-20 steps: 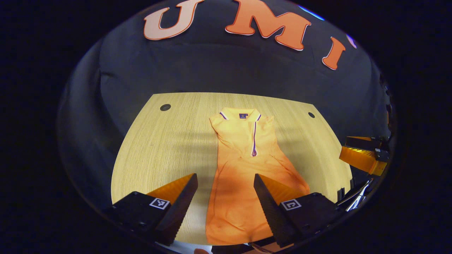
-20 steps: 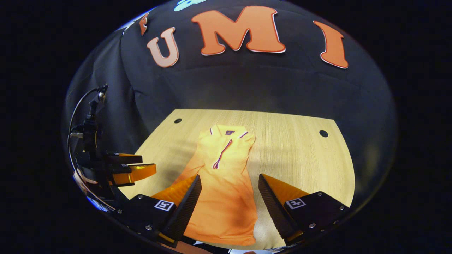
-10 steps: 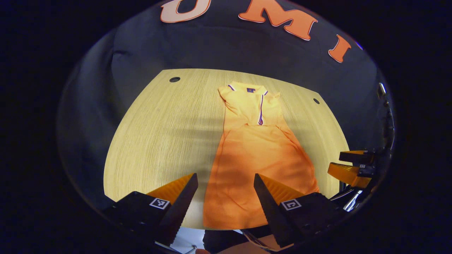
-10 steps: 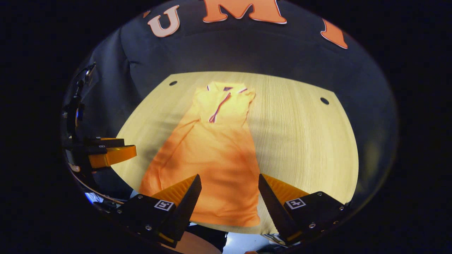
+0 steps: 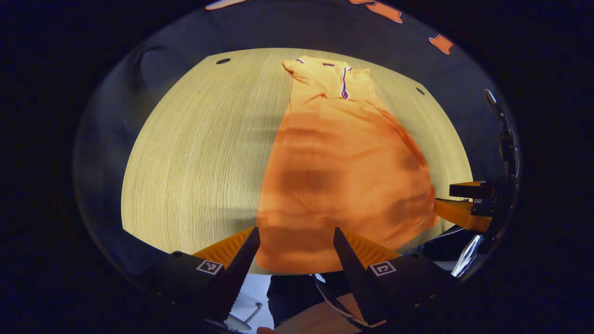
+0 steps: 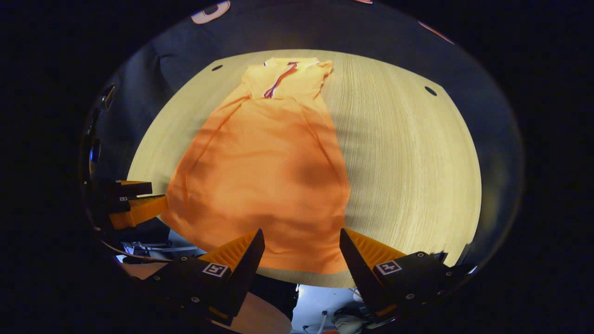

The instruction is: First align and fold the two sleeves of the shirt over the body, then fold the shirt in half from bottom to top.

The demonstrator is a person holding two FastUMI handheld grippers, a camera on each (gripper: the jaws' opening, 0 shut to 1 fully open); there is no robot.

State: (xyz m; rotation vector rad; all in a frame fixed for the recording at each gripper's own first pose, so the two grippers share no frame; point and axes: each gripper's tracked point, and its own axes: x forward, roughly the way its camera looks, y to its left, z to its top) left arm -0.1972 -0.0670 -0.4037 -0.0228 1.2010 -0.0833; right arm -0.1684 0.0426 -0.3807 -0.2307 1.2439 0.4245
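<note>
Orange shirt (image 5: 343, 171) flat on table (image 5: 199, 153) — left gripper (image 5: 294, 253) and right gripper (image 6: 300, 253) wide open, empty.

— We see a shirt (image 5: 338, 176) of soft matt cloth, faintly creased.
— We agree; the table (image 5: 195, 153) under it looks like pale wood with fine straight grain, smooth.

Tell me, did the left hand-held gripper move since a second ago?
Yes. In the left gripper view the table's far edge has slid up, so the left hand-held gripper tipped down toward the shirt's bottom hem, jaws open.
</note>
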